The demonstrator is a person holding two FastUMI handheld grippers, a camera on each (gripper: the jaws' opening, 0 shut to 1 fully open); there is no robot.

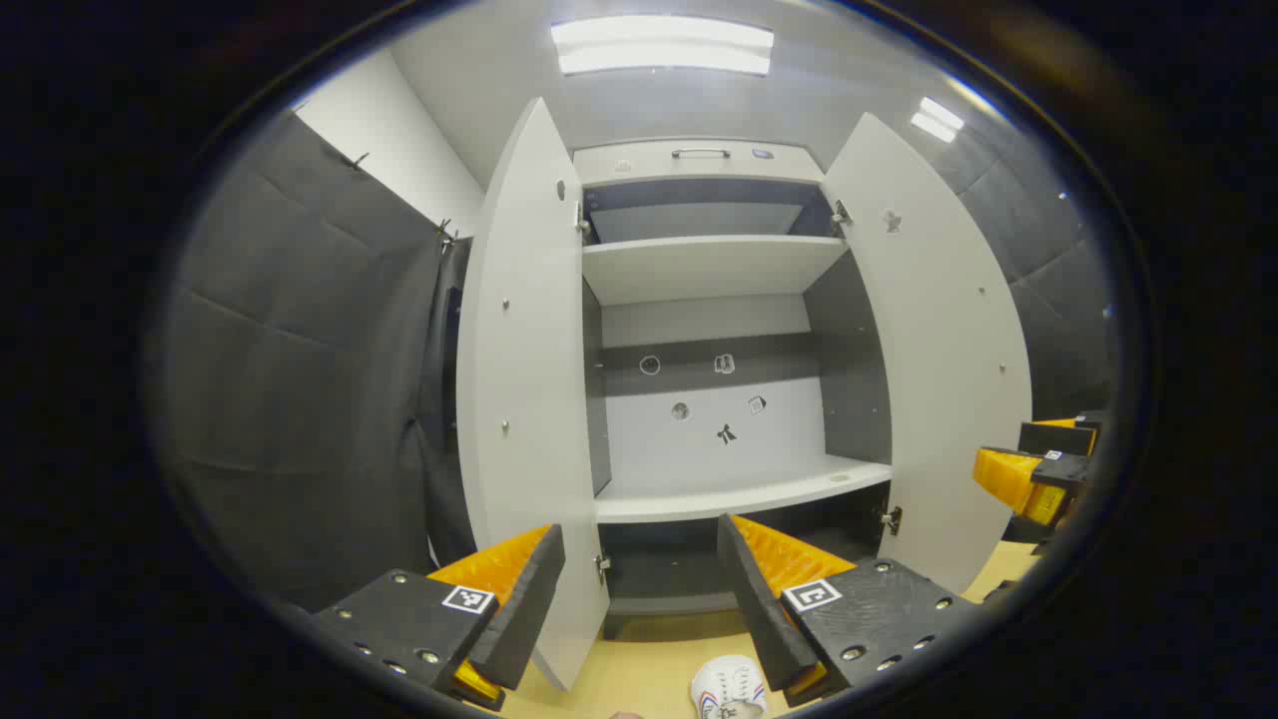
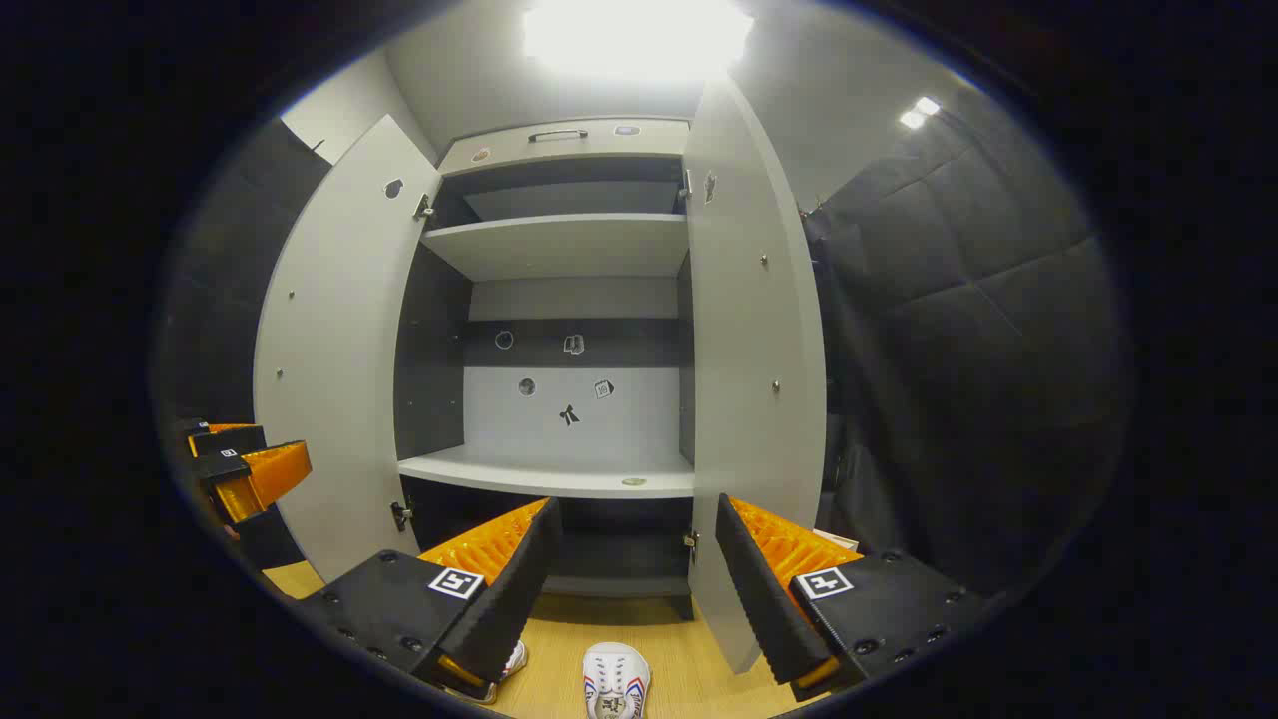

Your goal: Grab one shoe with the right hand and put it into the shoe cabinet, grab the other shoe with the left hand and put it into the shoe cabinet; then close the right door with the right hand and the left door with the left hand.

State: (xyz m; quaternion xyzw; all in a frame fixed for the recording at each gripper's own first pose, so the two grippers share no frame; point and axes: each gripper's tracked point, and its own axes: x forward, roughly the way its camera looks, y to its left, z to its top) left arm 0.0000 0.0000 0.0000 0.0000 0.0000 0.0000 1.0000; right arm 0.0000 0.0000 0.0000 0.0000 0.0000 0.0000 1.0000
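White sneaker on floor before open shoe cabinet: light, soft upper I reckon; I'd pinch its collar. Right gripper, left gripper both spread wide, empty.

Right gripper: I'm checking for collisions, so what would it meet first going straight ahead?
Probably nothing near: the right gripper points between the open doors into the shoe cabinet, roughly toward the lower compartment under its shelf; depth is unclear.

The cabinet stands far ahead on the floor, both doors swung out toward the viewer: the left door at its left side, the right door at its right. Shelves lie inside, one above another. A shoe lies on the floor, near, before the cabinet.
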